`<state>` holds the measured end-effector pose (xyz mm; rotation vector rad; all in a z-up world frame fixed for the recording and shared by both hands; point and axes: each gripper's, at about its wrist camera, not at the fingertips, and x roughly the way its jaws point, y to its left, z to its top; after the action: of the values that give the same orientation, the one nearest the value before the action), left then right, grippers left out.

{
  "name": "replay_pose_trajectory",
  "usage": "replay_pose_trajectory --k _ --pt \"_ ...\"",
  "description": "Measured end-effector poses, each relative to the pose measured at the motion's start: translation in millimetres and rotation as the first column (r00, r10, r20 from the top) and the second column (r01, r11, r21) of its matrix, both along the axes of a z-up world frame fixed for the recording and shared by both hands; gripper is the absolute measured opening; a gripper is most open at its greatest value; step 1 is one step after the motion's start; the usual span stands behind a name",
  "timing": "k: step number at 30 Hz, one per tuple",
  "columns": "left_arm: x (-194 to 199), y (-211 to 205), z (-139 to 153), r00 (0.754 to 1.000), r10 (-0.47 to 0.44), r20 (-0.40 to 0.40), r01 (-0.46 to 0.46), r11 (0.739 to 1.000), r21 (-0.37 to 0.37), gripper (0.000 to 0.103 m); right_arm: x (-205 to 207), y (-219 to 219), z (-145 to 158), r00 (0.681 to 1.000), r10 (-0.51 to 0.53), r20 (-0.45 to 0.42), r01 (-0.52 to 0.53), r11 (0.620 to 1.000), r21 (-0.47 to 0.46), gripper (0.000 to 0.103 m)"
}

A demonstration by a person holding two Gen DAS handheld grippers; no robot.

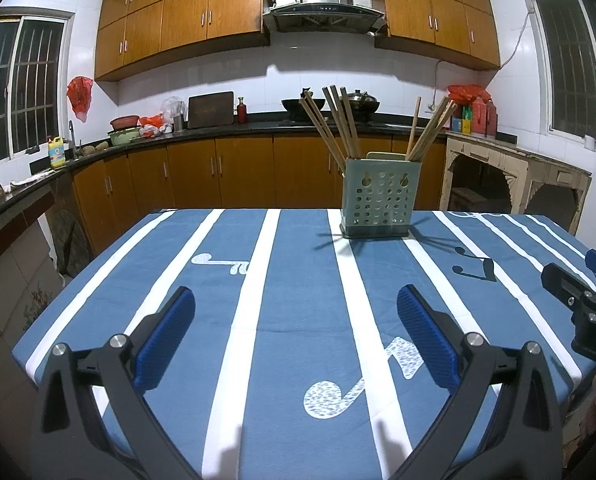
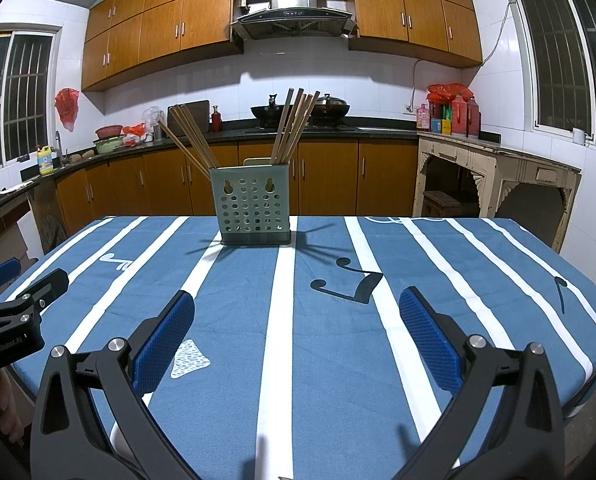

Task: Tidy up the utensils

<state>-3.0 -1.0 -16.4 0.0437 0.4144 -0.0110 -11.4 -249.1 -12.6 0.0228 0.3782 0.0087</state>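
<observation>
Left gripper: we are holding it above the near part of the surface, its blue fingers spread wide with nothing between them.
Right gripper: we are hovering it over the near edge too, fingers parted and empty.
Utensil holder: we are seeing it standing upright near the far edge of the surface.
Chopsticks: we are seeing them leaning outward in two bunches inside the holder, one at each side.
</observation>
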Motion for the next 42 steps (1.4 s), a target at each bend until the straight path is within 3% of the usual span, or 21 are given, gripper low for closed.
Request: replay_pose_trajectory --k 42 --pt "-2.8 0.2 3.5 1.000 0.003 -0.010 -0.003 1.000 -0.011 0.099 -0.1 0.7 0.8 1.000 -0.001 -0.001 0.001 1.000 0.002 0.101"
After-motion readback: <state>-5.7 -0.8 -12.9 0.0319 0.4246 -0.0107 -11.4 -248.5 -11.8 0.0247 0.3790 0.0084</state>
